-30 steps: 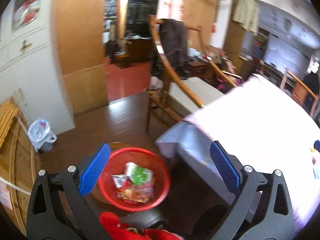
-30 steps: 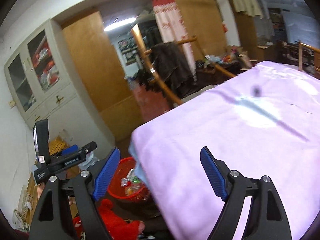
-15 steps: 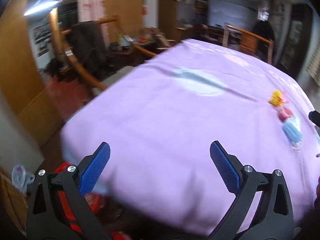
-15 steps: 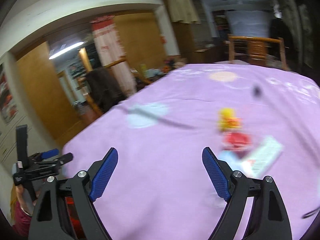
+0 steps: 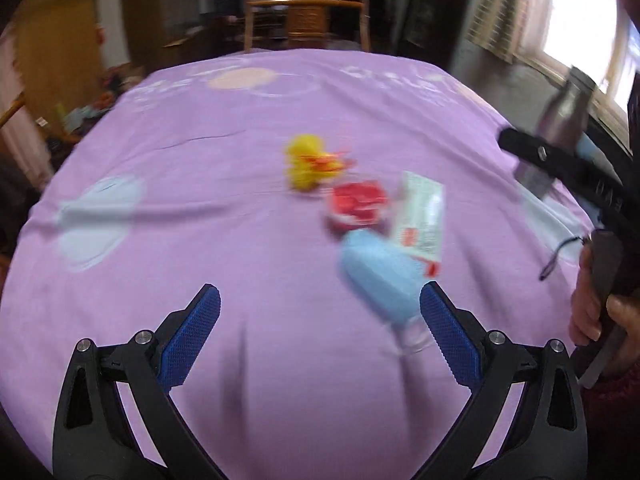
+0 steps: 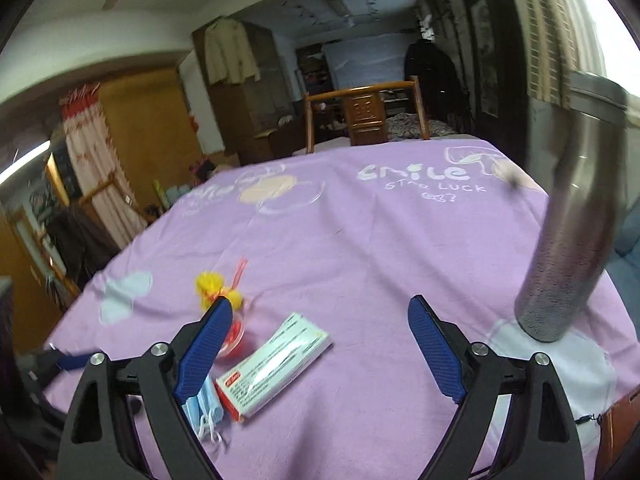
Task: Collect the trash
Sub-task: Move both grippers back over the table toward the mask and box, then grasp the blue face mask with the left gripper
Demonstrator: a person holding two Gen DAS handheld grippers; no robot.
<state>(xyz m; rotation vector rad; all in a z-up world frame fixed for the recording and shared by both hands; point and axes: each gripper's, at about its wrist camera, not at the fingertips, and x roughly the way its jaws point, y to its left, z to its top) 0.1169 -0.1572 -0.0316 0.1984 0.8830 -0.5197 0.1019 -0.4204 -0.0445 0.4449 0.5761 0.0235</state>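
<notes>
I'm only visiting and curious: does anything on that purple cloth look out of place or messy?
Yes. Litter lies clustered on the purple tablecloth: a crumpled yellow wrapper, a red plastic wrapper, a flat white-and-red carton and a blue face mask. The grey metal bottle stands upright, apart from them.

Two fisheye views, each looking forward along its own hand-held gripper over a table (image 5: 168,168) under a purple cloth. The left wrist view tilts steeply down from the near edge, close to the cloth and smeared by motion; the litter cluster sits toward 1 o'clock. The right wrist view sits shallower, reaching the room beyond, the same cluster at 9 o'clock. Both share the yellow wrapper (image 5: 306,162) (image 6: 214,286), white box (image 5: 420,216) (image 6: 276,362), blue mask (image 5: 380,276) (image 6: 204,404), steel bottle (image 5: 560,120) (image 6: 572,232) and wooden chair (image 5: 306,20) (image 6: 364,114) at 12 o'clock.
</notes>
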